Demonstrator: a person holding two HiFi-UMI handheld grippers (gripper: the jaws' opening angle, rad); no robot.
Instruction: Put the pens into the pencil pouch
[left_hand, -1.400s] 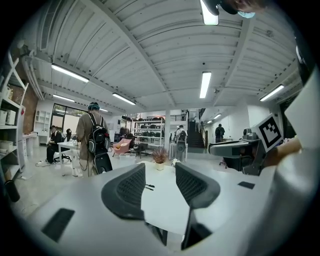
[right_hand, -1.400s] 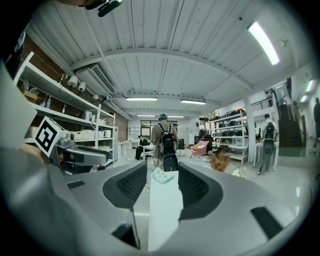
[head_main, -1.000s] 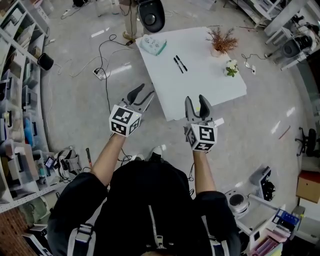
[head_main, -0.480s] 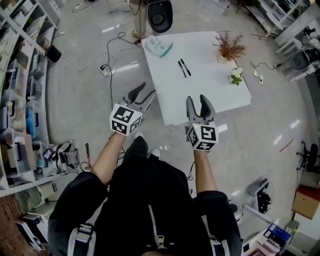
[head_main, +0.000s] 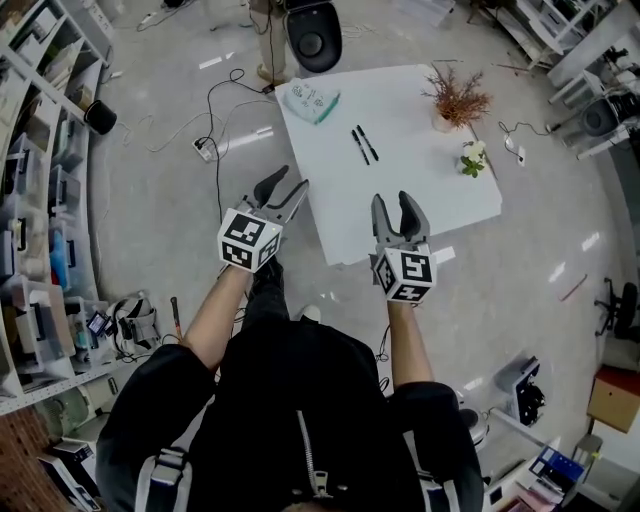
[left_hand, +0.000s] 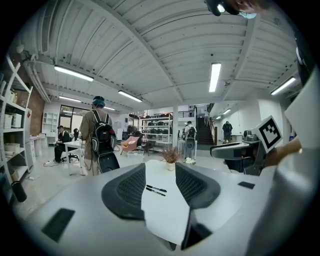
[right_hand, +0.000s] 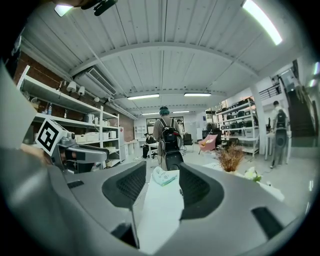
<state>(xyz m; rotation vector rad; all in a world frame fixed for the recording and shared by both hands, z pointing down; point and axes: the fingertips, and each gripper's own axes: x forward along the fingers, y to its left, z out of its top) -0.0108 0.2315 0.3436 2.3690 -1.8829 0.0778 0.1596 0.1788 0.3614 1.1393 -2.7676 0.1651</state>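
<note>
Head view: the left gripper (head_main: 290, 182) and right gripper (head_main: 393, 200) are hovering by the table's (head_main: 420, 195) near edge, jaws spread and empty.
The pens (head_main: 363, 145) are lying side by side mid-table, with the pouch (head_main: 308, 98) sitting apart at the far-left corner.

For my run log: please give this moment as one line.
left gripper open, empty | right gripper open, empty | two pens on table | pencil pouch at far left corner
</note>
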